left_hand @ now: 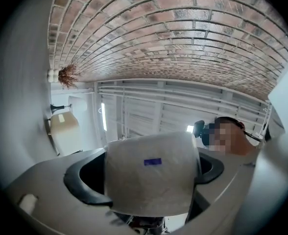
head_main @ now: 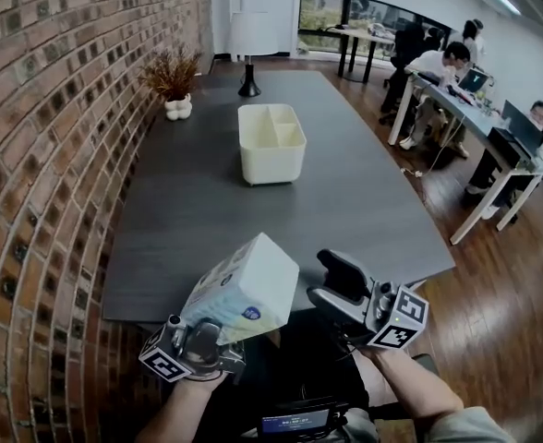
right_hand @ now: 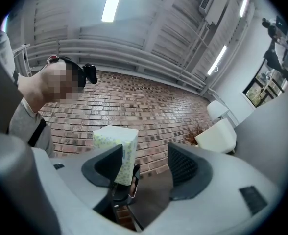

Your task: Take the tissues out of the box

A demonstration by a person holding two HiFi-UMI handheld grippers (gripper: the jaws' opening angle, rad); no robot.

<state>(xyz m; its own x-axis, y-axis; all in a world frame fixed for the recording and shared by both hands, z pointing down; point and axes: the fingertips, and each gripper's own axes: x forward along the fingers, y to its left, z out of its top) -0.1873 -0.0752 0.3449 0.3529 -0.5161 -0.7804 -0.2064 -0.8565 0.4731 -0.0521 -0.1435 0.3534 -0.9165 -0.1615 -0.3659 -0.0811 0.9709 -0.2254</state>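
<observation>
Down at the near edge of the counter, the left tongs were clamped on the tissue pack, gripping it by its lower end. In the left gripper view the pack filled the whole gap, with a dark jaw pressed against each of its sides. The pack was held up in the air, clear of the counter, and leaned up and to the right from the tongs. It was white with a pale printed pattern and a small blue mark on one face.

Just beside it, the right tongs stood open at a moderate width with nothing between the jaws. They touched neither the pack nor the counter. In the right gripper view the pack showed beyond the left-hand jaw, outside the gap.

Farther back, well apart from both tongs, a cream divided bin stood on the counter. A small potted plant and a lamp were at the far end.
</observation>
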